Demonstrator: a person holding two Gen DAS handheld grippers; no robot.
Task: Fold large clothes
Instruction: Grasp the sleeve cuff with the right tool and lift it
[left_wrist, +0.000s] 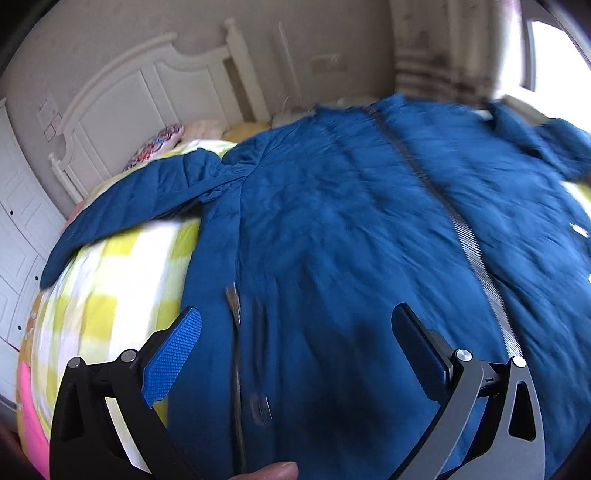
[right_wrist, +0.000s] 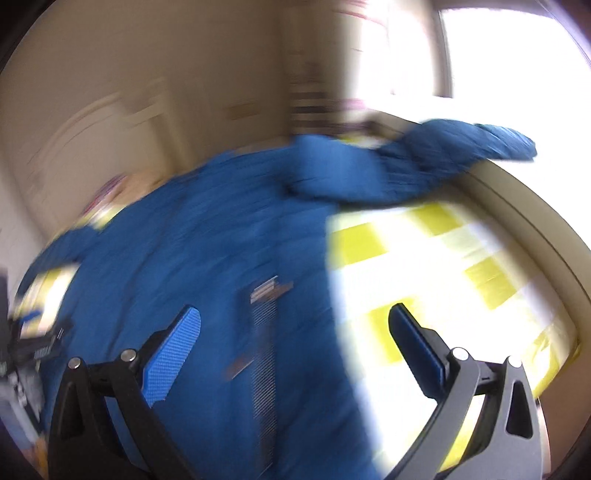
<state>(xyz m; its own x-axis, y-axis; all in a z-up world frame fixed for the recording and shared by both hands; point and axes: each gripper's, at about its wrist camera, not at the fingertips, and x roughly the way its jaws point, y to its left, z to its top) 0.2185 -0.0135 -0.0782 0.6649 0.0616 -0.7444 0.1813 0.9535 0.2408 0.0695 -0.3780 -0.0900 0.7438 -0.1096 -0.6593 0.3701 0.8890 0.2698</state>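
Blue quilted jacket (left_wrist: 332, 206) lies spread flat, zipped; sleeves out to both sides.

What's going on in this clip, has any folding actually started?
Not yet, by the look of it. A large blue padded jacket lies spread front-up on a bed with a yellow-and-white checked cover, its sleeves out to either side. The left gripper hangs open above the jacket's lower part, holding nothing. The right gripper is also open and empty, over the jacket's edge where it meets the cover. Both views are motion-blurred.
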